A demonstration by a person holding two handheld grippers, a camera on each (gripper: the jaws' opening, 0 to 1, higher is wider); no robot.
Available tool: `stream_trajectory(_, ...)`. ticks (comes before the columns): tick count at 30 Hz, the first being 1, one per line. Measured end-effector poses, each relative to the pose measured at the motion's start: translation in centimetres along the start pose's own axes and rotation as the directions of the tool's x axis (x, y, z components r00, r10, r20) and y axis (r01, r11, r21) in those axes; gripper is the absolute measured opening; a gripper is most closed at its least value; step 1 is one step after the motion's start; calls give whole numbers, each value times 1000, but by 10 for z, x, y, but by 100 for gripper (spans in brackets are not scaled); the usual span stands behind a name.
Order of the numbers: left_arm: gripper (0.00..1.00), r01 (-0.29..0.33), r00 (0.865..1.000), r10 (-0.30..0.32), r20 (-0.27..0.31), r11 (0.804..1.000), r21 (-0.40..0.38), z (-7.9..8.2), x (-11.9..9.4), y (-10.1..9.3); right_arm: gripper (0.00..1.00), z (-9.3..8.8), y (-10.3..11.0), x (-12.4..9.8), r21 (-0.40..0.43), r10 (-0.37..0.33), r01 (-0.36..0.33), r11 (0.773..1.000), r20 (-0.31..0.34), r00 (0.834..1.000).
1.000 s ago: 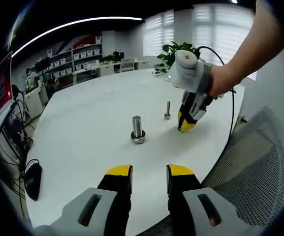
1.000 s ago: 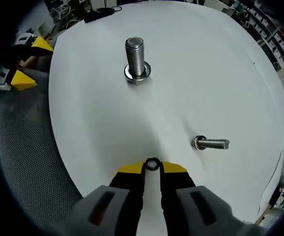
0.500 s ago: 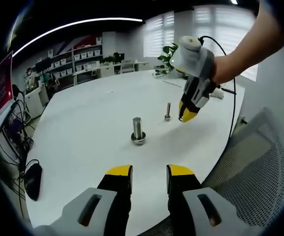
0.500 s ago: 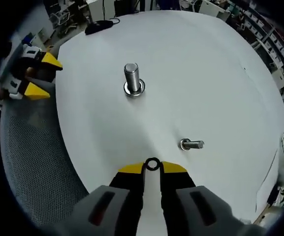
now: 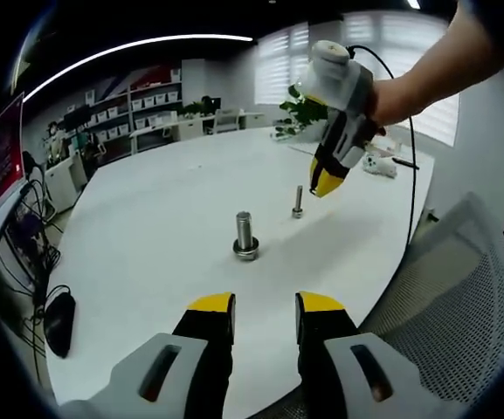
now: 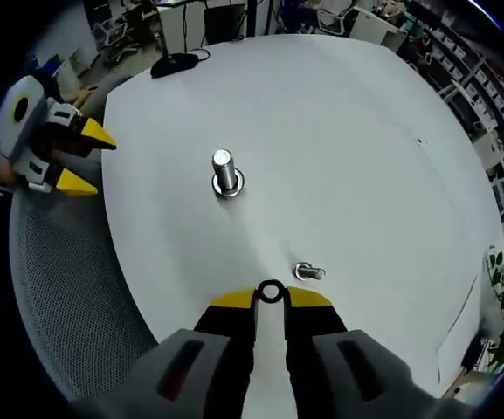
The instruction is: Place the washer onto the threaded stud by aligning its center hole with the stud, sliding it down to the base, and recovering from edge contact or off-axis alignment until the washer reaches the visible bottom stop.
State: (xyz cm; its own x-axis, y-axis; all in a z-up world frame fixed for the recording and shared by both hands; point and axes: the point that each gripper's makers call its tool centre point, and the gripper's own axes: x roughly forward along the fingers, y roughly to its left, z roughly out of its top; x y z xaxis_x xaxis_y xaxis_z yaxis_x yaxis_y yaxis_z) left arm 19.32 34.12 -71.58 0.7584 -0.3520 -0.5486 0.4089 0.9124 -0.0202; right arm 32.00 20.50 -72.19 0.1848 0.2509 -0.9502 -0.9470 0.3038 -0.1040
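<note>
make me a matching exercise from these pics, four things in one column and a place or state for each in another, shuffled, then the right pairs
Things:
1. washer
2. thick stud
3. thin stud
4. left gripper

Places or states:
A. open, holding nothing, low over the table's near edge
B. pinched between the right gripper's tips
C. nearest the raised right gripper
D. upright mid-table, with a ring at its base

Pairs: 1-B, 2-D, 3-C, 4-A

Bright, even indoor light. Left gripper view: daylight through blinds (image 5: 391, 65) at far right, slightly overexposed; curved ceiling strip light (image 5: 138, 44) glaring at far left. White table (image 5: 164, 209) near blown out, shadows soft and faint. Strong fisheye bending at edges. Right gripper view: centre sharp, periphery smeared.
</note>
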Motion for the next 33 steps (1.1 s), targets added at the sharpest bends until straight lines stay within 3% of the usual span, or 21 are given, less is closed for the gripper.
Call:
stream_trajectory(8,26,3,1000,-3,-7,1000,0,-2,1,-1,13,6,-14,-11,-10,-24,24,1000,29,999)
stream_trajectory(17,26,4,1000,-4,-25,1000,3,-4,1,-2,13,18,-34,-9,-11,-31,32,999,56,998)
stream_trajectory(33,26,-3,1000,3,-29,1000,11,-5,2,0,13,19,-40,-3,-21,-20,21,1000,56,998)
